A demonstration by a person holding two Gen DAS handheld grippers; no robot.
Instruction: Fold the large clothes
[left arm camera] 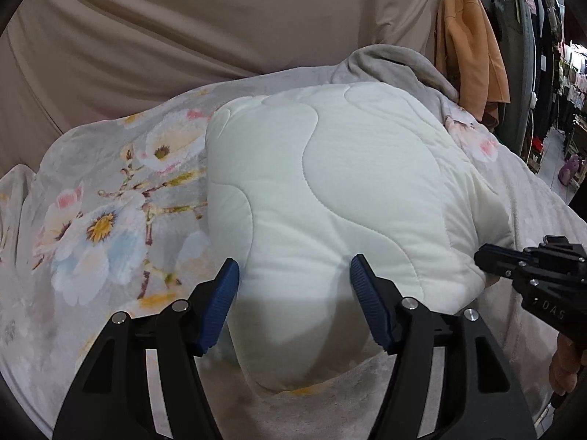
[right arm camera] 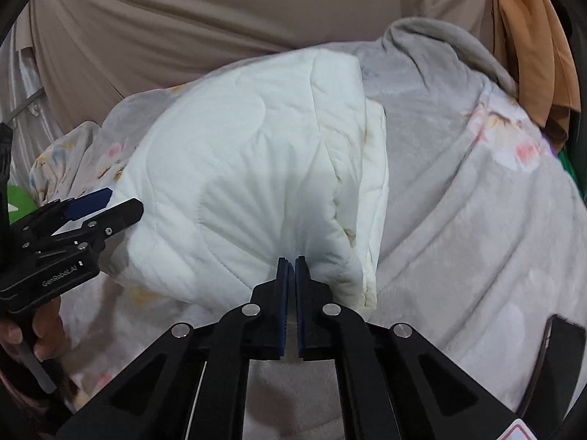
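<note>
White quilted padding, a folded garment (left arm camera: 330, 190), lies in a puffy bundle on a floral grey blanket (left arm camera: 102, 198) spread beneath it. The left hand-held gripper (left arm camera: 293, 275) stands with its blue pads spread wide at the bundle's near edge, gripping nothing, one pad at the left side and the other pressing into the top. The right hand-held gripper (right arm camera: 290, 267) has its pads pinched tightly together on a gathered fold of the white garment at the near right corner, the cloth puckering around them. Beige curtain (left arm camera: 183, 29) hangs behind; an orange garment (left arm camera: 473, 47) hangs at far right.
</note>
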